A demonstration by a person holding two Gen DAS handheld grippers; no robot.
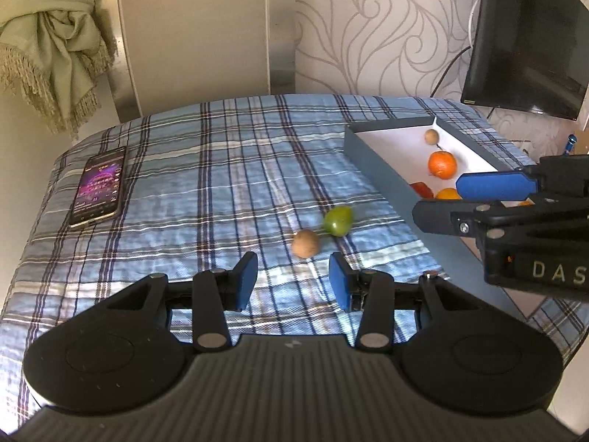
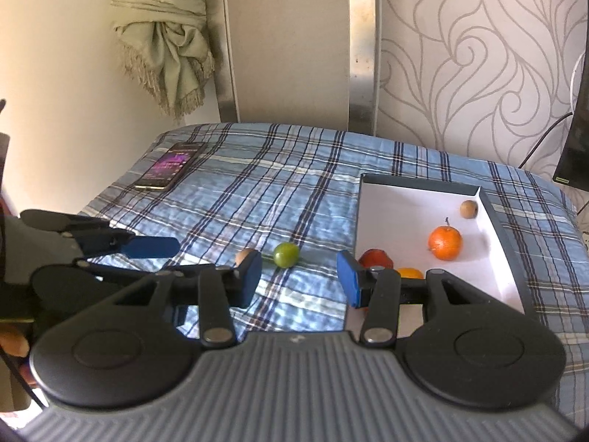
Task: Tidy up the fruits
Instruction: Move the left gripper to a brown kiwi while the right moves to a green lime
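Nearest to the left wrist camera, the left gripper [image 1: 293, 280] is seen with its blue pads parted and nothing between them; it is held above the checked cloth [image 1: 206, 191]. Just beyond its fingertips a brown fruit [image 1: 305, 244] lies on the cloth, and a green fruit [image 1: 337, 220] is placed beside it, close but whether they touch cannot be told. Both are outside the box [image 1: 371, 164].

From the right wrist camera, the right gripper [image 2: 300, 276] is shown open as well, with an empty gap between its pads. Its left finger is over the cloth and partly covers the brown fruit, while its right finger is over the near left corner of the box. The green fruit is seen just past the gap, on the cloth.

Inside the box, which has dark walls and a white floor, an orange [image 2: 444, 243] is found near the middle. A small brown fruit [image 2: 469, 208] is lying in the far right corner. A red fruit [image 2: 373, 258] and a yellow-orange fruit [image 2: 410, 272] are at the near side, partly hidden by the right gripper.

A phone [image 1: 98, 187] with a lit screen is placed on the far left part of the cloth, well apart from the fruits. A green curtain [image 1: 55, 37] is tied up at the wall behind.
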